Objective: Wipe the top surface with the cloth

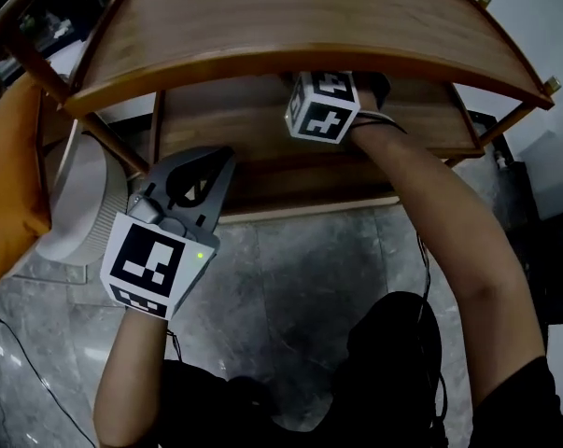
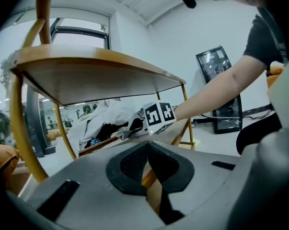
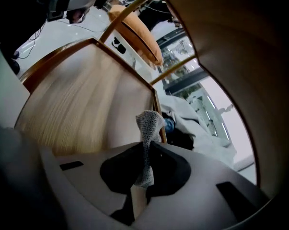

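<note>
The wooden table's curved top surface is bare in the head view. My right gripper reaches under it, over the lower shelf; only its marker cube shows from above. Its jaws are shut on a grey knitted cloth, which sticks up as a narrow fold between them. My left gripper hangs in front of the table, just off the lower shelf's front edge, jaws shut with nothing between them. From the left gripper view the top is seen from below, with the right gripper's cube beyond.
A white ribbed round object and an orange cushion stand left of the table. A heap of white fabric lies at the shelf's far side. A black screen on a stand is to the right. The floor is grey marble.
</note>
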A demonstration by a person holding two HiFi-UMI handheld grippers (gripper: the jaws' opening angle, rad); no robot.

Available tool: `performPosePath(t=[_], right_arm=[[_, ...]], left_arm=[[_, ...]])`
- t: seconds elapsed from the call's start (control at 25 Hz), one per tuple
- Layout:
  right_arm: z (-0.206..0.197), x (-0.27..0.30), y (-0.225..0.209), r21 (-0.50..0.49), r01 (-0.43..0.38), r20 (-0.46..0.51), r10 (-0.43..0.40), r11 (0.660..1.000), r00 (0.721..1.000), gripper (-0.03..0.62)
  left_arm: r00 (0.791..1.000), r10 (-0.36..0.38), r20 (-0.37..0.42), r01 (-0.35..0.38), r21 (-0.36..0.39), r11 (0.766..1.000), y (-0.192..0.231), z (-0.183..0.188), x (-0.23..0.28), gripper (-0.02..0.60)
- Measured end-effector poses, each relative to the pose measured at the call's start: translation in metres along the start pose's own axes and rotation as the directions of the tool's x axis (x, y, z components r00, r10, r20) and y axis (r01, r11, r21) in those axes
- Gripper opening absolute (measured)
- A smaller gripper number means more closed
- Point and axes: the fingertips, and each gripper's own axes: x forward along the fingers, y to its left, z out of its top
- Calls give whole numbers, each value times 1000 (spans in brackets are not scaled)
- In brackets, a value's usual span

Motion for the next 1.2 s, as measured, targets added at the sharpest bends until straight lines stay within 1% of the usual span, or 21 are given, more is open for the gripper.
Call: performPosePath(t=[0.08,0.2,0.28,0.36,0.44,0.56,0.72,0.88,1.04,1.2], right_arm=[[48,22,11,-46,-23,56,26,999,998,32],[97,50,25,-88,-60,87,68,994,994,32],[122,65,28,-87,-73,98,82,993,992,32],[144,74,23,-84,-61,115,71,995,991,32],[155,83,24,-87,-63,112,73,994,991,32],[159,90,27,-99,-65,101,75,993,992,32],[163,93,28,-153,-70,83,84,986,993,32],[157,93,31,-172,-85,58,96,981,994,32],[131,88,29,-154,-87,19,91,984,996,32],[90,79,28,-136,-93,-31,89,986,996,32]], left_arm=[[1000,19,-12,-19,-7,1000,11,-11,-15,12],[999,31,-32,-32,-8,999,21,-29,-35,12],[998,40,-39,-41,-14,999,26,-39,-48,12],[998,48,-49,-50,-25,998,29,-48,-59,12],[997,46,-61,-49,-39,998,30,-58,-65,12],[997,36,-67,-40,-60,997,28,-67,-67,12],[998,42,-53,-48,-100,994,32,-72,-69,12],[998,35,-45,-40,-98,994,32,-69,-65,12],[999,16,-31,-19,-90,996,25,-61,-55,12],[1000,-9,-18,8,-75,997,12,-52,-42,12]])
